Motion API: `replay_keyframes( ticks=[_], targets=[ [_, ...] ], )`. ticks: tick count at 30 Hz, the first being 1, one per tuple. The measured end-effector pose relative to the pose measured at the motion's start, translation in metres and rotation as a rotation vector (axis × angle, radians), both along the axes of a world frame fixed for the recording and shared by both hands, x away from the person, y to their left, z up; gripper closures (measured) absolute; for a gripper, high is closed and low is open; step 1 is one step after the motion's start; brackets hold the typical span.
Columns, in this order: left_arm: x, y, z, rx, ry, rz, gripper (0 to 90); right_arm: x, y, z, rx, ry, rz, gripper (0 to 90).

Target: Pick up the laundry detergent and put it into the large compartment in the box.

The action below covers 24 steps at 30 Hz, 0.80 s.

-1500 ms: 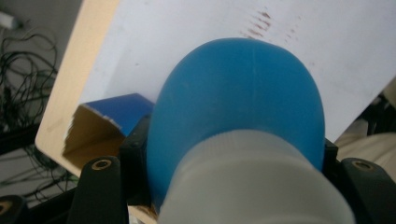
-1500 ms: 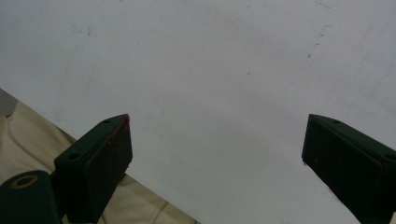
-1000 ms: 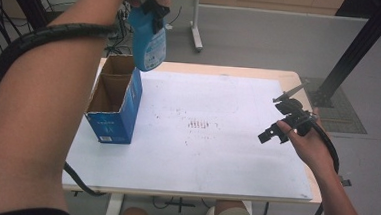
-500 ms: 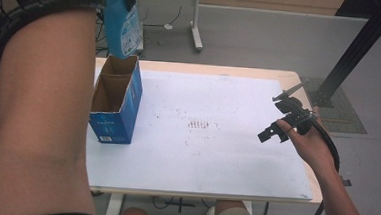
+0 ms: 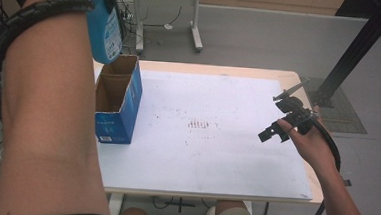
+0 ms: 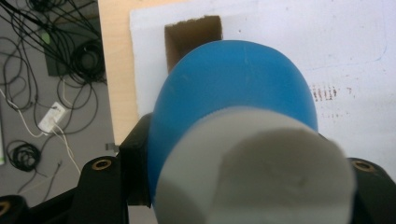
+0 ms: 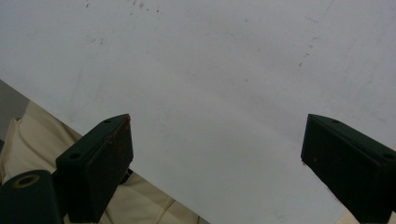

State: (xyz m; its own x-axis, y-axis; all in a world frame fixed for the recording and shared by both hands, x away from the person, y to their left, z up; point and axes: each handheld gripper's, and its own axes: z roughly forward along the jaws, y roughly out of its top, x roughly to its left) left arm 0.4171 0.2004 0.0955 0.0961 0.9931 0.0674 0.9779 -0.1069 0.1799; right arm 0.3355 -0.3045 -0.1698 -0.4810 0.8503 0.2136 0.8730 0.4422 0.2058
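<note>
- The blue bottle (image 5: 104, 32) hangs in the air, clamped between the jaws of the left gripper (image 6: 233, 186), above the far end of the cardboard box (image 5: 117, 103).
- In the left gripper view the bottle's white cap (image 6: 254, 168) faces the camera, with a black jaw pressing each side of the blue body.
- The box stands upright near the left edge of the tabletop (image 5: 215, 154), its top open; its brown inside looks empty as far as it shows.
- The right gripper (image 5: 285, 121) hovers near the right edge, jaws spread wide with nothing between them.
- The white sheet's middle, between box and right gripper, lies bare apart from faint reddish marks (image 5: 200, 124).
</note>
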Motion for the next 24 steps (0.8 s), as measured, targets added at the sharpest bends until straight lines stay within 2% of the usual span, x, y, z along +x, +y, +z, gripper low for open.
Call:
replay_keyframes(
  ticks=[6, 18, 24],
  targets=[
    [0.002, 0.010, -0.017, -0.022, 0.011, 0.017, 37.8, 0.000, 0.001, -0.002, 0.000, 0.000, 0.005, 9.1],
    [0.008, 0.028, -0.064, -0.035, 0.039, 0.060, 37.8, 0.001, 0.003, -0.006, -0.005, 0.007, 0.003, 9.1],
    [0.011, 0.037, -0.091, -0.057, 0.055, 0.078, 37.8, 0.002, 0.005, -0.009, -0.003, 0.006, 0.009, 9.1]
  ],
)
